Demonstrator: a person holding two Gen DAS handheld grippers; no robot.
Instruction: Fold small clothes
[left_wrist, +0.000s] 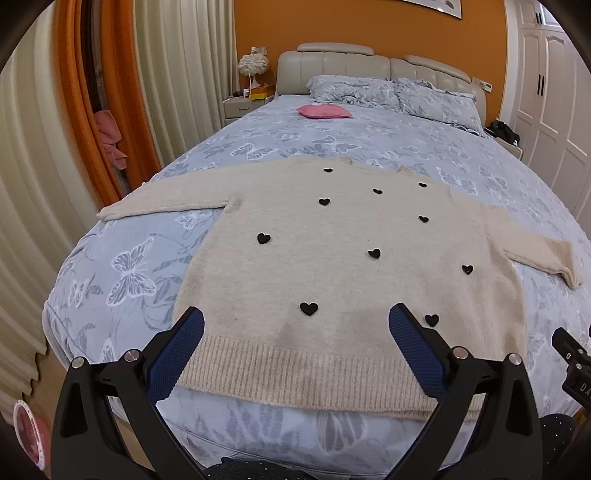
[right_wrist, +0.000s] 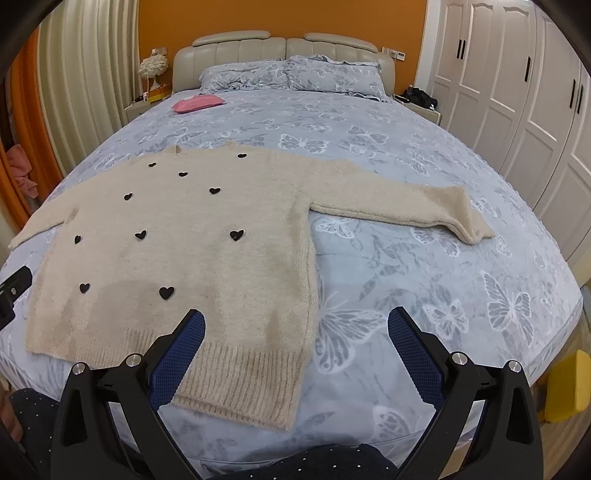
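A cream knitted sweater (left_wrist: 332, 258) with black hearts lies flat on the bed, sleeves spread to both sides, ribbed hem toward me. It also shows in the right wrist view (right_wrist: 184, 258). My left gripper (left_wrist: 295, 321) is open and empty, hovering over the hem near the sweater's lower left part. My right gripper (right_wrist: 295, 325) is open and empty, above the sweater's lower right corner and side seam. The right sleeve (right_wrist: 406, 203) stretches out to the right. The left sleeve (left_wrist: 166, 199) stretches left.
The bed (right_wrist: 443, 277) has a blue butterfly cover. A pink pouch (left_wrist: 324, 110) and pillows (left_wrist: 388, 92) lie near the headboard. Curtains (left_wrist: 55, 184) hang on the left, white wardrobes (right_wrist: 517, 92) stand on the right. A yellow object (right_wrist: 565, 387) sits by the bed's right corner.
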